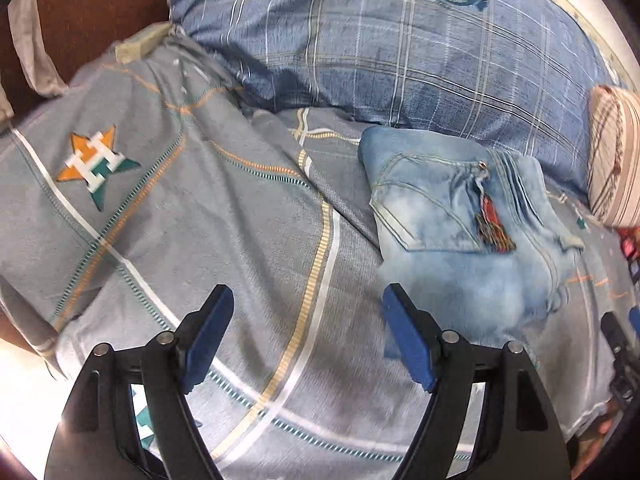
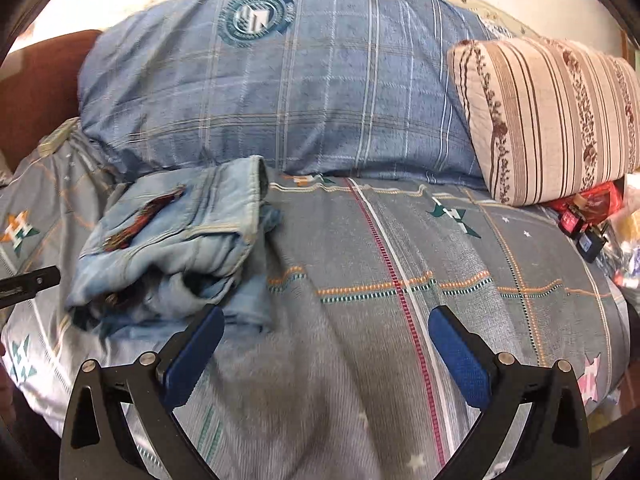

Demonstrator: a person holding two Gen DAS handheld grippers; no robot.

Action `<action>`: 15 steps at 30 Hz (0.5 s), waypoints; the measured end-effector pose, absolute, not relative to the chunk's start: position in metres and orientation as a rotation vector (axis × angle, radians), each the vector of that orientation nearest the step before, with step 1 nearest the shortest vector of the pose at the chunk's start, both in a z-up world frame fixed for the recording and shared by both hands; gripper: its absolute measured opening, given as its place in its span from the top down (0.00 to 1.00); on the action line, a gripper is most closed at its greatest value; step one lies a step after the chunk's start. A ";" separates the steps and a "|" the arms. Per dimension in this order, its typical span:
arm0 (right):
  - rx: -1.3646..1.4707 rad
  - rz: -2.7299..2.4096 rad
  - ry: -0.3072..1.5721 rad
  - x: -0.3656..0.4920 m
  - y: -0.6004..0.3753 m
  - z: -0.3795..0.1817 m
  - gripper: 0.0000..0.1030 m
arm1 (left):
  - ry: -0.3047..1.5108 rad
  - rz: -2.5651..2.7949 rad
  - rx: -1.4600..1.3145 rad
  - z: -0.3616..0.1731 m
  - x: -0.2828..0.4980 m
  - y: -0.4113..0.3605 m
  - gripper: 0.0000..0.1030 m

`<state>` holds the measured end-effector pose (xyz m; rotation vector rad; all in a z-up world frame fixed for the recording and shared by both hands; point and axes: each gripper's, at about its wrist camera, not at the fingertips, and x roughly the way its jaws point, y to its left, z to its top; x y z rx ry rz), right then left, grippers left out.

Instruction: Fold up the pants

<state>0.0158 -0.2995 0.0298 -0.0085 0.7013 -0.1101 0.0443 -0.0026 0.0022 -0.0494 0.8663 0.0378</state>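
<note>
The light blue jeans [image 1: 460, 232] lie folded in a compact bundle on the grey patterned bedspread [image 1: 224, 216], back pocket and a red tassel facing up. In the right wrist view the jeans [image 2: 168, 248] sit left of centre, layers stacked, on the bedspread [image 2: 400, 248]. My left gripper [image 1: 308, 300] is open and empty, just left of and in front of the bundle. My right gripper [image 2: 326, 316] is open and empty, hovering right of the bundle; its left finger [image 2: 196, 356] is near the jeans' front edge.
A big blue plaid pillow [image 2: 280, 92] lies behind the jeans. A striped beige cushion [image 2: 552, 116] sits at the back right, with red and dark small items [image 2: 580, 216] beside it. A brown headboard [image 1: 88, 12] is at the far left.
</note>
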 end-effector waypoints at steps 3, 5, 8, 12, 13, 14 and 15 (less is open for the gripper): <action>0.002 -0.092 0.686 0.002 -0.299 0.033 0.01 | 0.828 0.022 -0.015 0.005 0.034 -0.008 0.25; 0.008 -0.090 0.679 -0.003 -0.299 0.034 0.01 | 0.804 0.011 0.004 0.009 0.028 -0.010 0.25; 0.011 -0.093 0.682 -0.007 -0.300 0.034 0.01 | 0.786 -0.017 0.040 0.013 0.021 -0.014 0.25; 0.019 -0.092 0.680 -0.012 -0.303 0.034 0.01 | 0.777 -0.027 0.062 0.015 0.015 -0.017 0.25; 0.020 -0.091 0.680 -0.013 -0.303 0.034 0.01 | 0.778 -0.031 0.062 0.015 0.014 -0.018 0.25; 0.020 -0.091 0.678 -0.013 -0.303 0.034 0.01 | 0.779 -0.037 0.064 0.015 0.015 -0.018 0.25; 0.018 -0.091 0.679 -0.014 -0.302 0.034 0.01 | 0.779 -0.039 0.067 0.015 0.014 -0.019 0.25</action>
